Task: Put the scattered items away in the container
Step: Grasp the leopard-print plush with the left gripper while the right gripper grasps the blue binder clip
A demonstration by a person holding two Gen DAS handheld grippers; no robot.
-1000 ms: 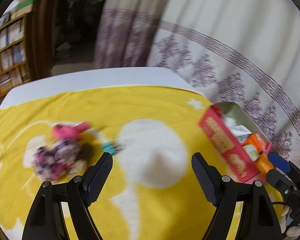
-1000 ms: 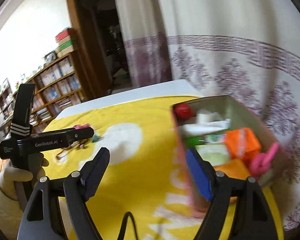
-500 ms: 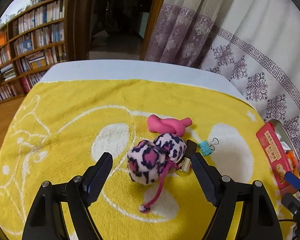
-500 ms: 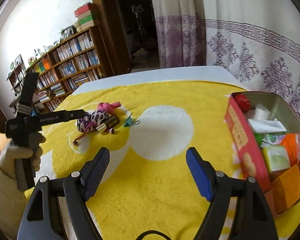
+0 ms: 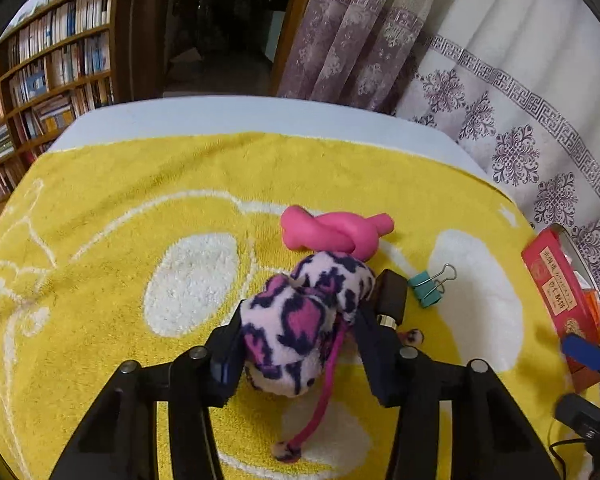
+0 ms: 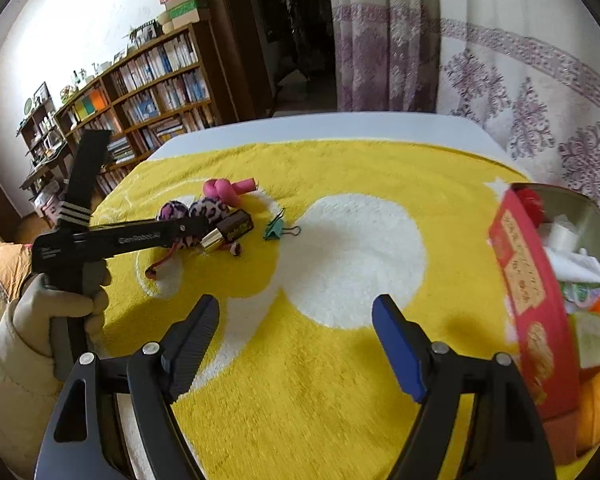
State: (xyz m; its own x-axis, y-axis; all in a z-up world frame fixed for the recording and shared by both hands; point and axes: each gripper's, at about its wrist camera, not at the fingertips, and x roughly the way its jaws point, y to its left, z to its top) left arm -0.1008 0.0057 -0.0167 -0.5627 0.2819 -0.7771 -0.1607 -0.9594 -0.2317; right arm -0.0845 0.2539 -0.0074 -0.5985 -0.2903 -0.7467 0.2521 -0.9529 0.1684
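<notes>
My left gripper (image 5: 300, 354) is shut on the pink leopard-print plush hair tie (image 5: 300, 312) lying on the yellow towel; it also shows in the right wrist view (image 6: 196, 228). Beside it lie a pink knotted foam piece (image 5: 332, 232), a dark lipstick tube with gold band (image 5: 390, 298) and a teal binder clip (image 5: 426, 286). The red tin container (image 6: 520, 280) stands at the right, full of items. My right gripper (image 6: 296, 344) is open and empty above the towel, left of the tin.
The yellow towel (image 5: 140, 200) covers the table; its white far edge (image 5: 260, 114) shows. A patterned curtain (image 5: 520, 120) hangs behind the tin. Bookshelves (image 6: 148, 92) stand at the far left.
My left gripper moved forward onto the plush hair tie and closed its jaws on it. My right gripper drew back left from the tin.
</notes>
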